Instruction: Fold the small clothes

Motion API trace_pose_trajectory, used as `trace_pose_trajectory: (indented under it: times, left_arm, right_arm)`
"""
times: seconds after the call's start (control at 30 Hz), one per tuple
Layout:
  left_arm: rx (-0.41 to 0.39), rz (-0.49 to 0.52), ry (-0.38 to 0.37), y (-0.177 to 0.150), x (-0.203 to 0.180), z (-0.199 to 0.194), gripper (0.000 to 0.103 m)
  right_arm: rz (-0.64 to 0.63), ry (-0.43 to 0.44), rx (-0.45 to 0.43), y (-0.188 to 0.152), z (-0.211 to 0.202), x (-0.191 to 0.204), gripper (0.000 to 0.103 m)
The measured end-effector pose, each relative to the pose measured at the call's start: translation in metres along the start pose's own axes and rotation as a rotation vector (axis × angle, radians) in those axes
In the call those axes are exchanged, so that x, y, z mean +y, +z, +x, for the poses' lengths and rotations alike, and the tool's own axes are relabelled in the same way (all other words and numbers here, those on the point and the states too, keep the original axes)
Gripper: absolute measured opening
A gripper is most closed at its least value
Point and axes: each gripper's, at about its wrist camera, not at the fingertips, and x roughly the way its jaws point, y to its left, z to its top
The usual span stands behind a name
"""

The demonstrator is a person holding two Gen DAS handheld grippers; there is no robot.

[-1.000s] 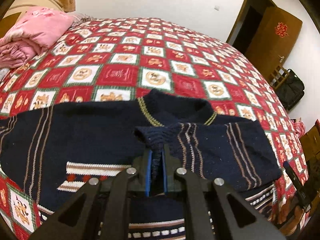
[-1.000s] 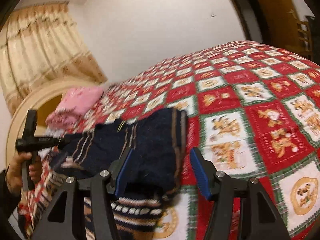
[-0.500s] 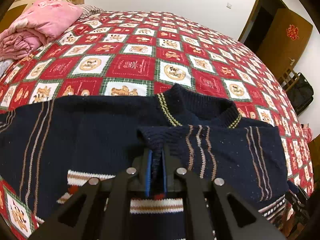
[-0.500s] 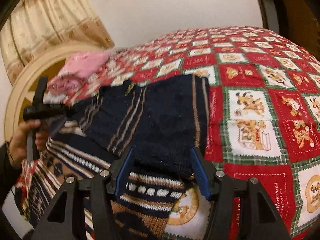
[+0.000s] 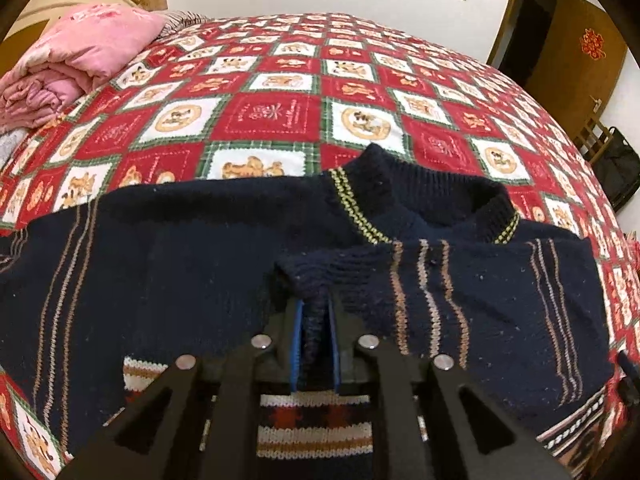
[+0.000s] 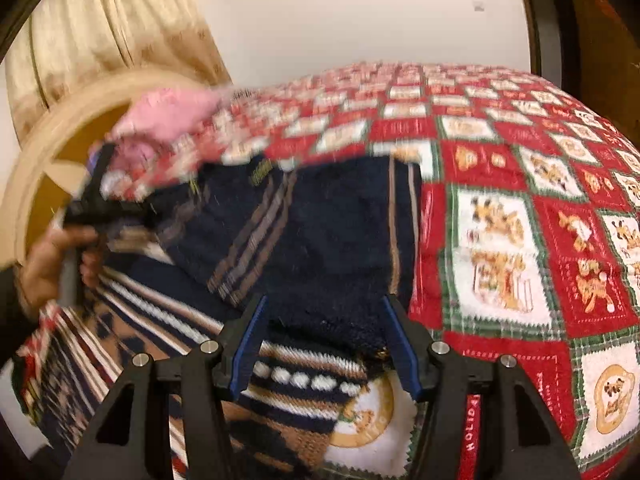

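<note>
readable text first: right gripper (image 6: 324, 342) frame carries a red strip with white lettering, looks like "holtom" or similar, not sure of the letters; red ornament (image 5: 595, 44) on the brown door (image 5: 576, 64) is a paper-cut character, too small for us to read; red squares of the bedspread (image 5: 280, 92) have faint script, illegible; no containers in either view.

we see the sweater (image 5: 168, 264) lying flat on the bedspread, near edge of the bed, collar (image 5: 424, 200) pointing away from us; dark navy knit, ribbed collar with yellow-green stitched bands, thin tan and pink vertical stripes, white/brown/red patterned band across the chest; right sleeve (image 5: 472, 292) is folded over the body, ribbed cuff at the middle.

left gripper (image 5: 314, 344) is clenched on that ribbed cuff; knit is bunched between the blue pads (image 5: 295, 344); right-wrist view shows it from the side (image 6: 100, 204), blurred, in the person's hand (image 6: 52, 264).

right gripper jaws are spread wide, released; blue pads (image 6: 246, 352) sit either side of the folded sleeve's shoulder edge (image 6: 332, 248), over the hem pattern; whether they touch the knit we cannot tell.

bedspread is a red/white checker with green plaid borders and cartoon medallions, cotton-like; pink folded quilt (image 5: 76, 60) sits at the head end, well apart from the sweater; beige curtain (image 6: 100, 32) and curved wooden headboard (image 6: 60, 136) behind it.
</note>
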Motion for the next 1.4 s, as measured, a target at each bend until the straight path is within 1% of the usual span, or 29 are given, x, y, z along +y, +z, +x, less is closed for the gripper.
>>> trace_pose_trajectory:
  times: [0.07, 0.13, 0.23, 0.33, 0.4, 0.47, 0.5, 0.57, 0.63, 0.73, 0.77, 0.8, 0.87, 0.93, 0.97, 1.0, 1.03, 1.07, 1.1, 1.13, 1.23, 1.3, 1.4]
  left_arm:
    - [-0.002, 0.009, 0.005, 0.0, -0.001, 0.001, 0.016]
    - [-0.008, 0.008, 0.005, -0.001, 0.0, 0.0, 0.018]
    - [-0.018, 0.005, 0.003, -0.003, 0.001, -0.005, 0.021]
    - [-0.049, 0.018, 0.009, -0.01, -0.002, -0.017, 0.024]
    - [-0.063, 0.029, 0.004, -0.017, -0.006, -0.023, 0.04]
    - [-0.043, 0.069, 0.03, -0.026, -0.013, -0.02, 0.042]
    - [-0.039, 0.096, 0.047, -0.031, -0.017, -0.019, 0.042]
    - [-0.059, 0.134, 0.076, -0.037, -0.023, -0.022, 0.042]
    - [-0.063, 0.156, 0.079, -0.04, -0.024, -0.027, 0.042]
    - [-0.08, 0.147, 0.077, -0.04, -0.02, -0.033, 0.046]
    - [-0.081, 0.146, 0.081, -0.04, -0.019, -0.032, 0.05]
    - [-0.073, 0.148, 0.085, -0.039, -0.018, -0.03, 0.054]
    - [-0.05, 0.133, 0.075, -0.042, -0.015, -0.022, 0.054]
    - [-0.06, 0.11, 0.061, -0.045, -0.013, -0.024, 0.054]
    - [-0.062, 0.11, 0.057, -0.047, -0.013, -0.025, 0.055]
    - [-0.06, 0.117, 0.064, -0.048, -0.014, -0.024, 0.058]
    - [-0.054, 0.126, 0.079, -0.049, -0.015, -0.022, 0.06]
    - [-0.055, 0.125, 0.084, -0.051, -0.015, -0.021, 0.062]
    - [-0.057, 0.12, 0.081, -0.051, -0.014, -0.021, 0.062]
    - [-0.056, 0.116, 0.079, -0.051, -0.013, -0.021, 0.062]
    - [-0.057, 0.125, 0.074, -0.053, -0.014, -0.024, 0.062]
    - [-0.056, 0.134, 0.08, -0.055, -0.014, -0.028, 0.064]
    - [-0.069, 0.164, 0.095, -0.058, -0.014, -0.037, 0.064]
  right_arm:
    - [-0.025, 0.026, -0.009, 0.0, -0.002, 0.008, 0.059]
    - [-0.057, 0.04, 0.032, -0.003, 0.007, 0.017, 0.059]
    - [-0.078, 0.026, 0.112, -0.011, 0.025, 0.021, 0.059]
    - [-0.092, 0.031, 0.154, -0.011, 0.028, 0.024, 0.059]
    - [-0.086, 0.041, 0.195, -0.013, 0.032, 0.025, 0.059]
    - [-0.087, 0.044, 0.207, -0.016, 0.035, 0.026, 0.059]
    - [-0.096, 0.04, 0.204, -0.017, 0.035, 0.027, 0.059]
    - [-0.107, 0.035, 0.199, -0.019, 0.035, 0.028, 0.059]
    - [-0.108, 0.036, 0.199, -0.019, 0.035, 0.027, 0.059]
    - [-0.108, 0.041, 0.192, -0.018, 0.033, 0.027, 0.059]
    - [-0.102, 0.05, 0.186, -0.018, 0.032, 0.027, 0.059]
    - [-0.095, 0.064, 0.185, -0.018, 0.032, 0.027, 0.059]
    - [-0.1, 0.053, 0.175, -0.018, 0.032, 0.028, 0.059]
    - [-0.089, 0.072, 0.147, -0.016, 0.026, 0.03, 0.059]
    - [-0.1, 0.079, 0.102, -0.014, 0.018, 0.034, 0.059]
    - [-0.123, 0.063, 0.051, -0.012, 0.011, 0.039, 0.059]
    - [-0.143, 0.039, 0.024, -0.011, 0.007, 0.042, 0.059]
    - [-0.17, -0.013, -0.001, -0.01, 0.005, 0.045, 0.059]
    - [-0.17, -0.043, -0.001, -0.01, 0.007, 0.044, 0.059]
    - [-0.158, -0.06, 0.019, -0.011, 0.012, 0.04, 0.059]
    - [-0.104, -0.067, 0.099, -0.014, 0.03, 0.025, 0.059]
    - [-0.107, -0.063, 0.098, -0.013, 0.028, 0.025, 0.059]
    - [-0.123, -0.085, 0.095, -0.018, 0.028, 0.027, 0.059]
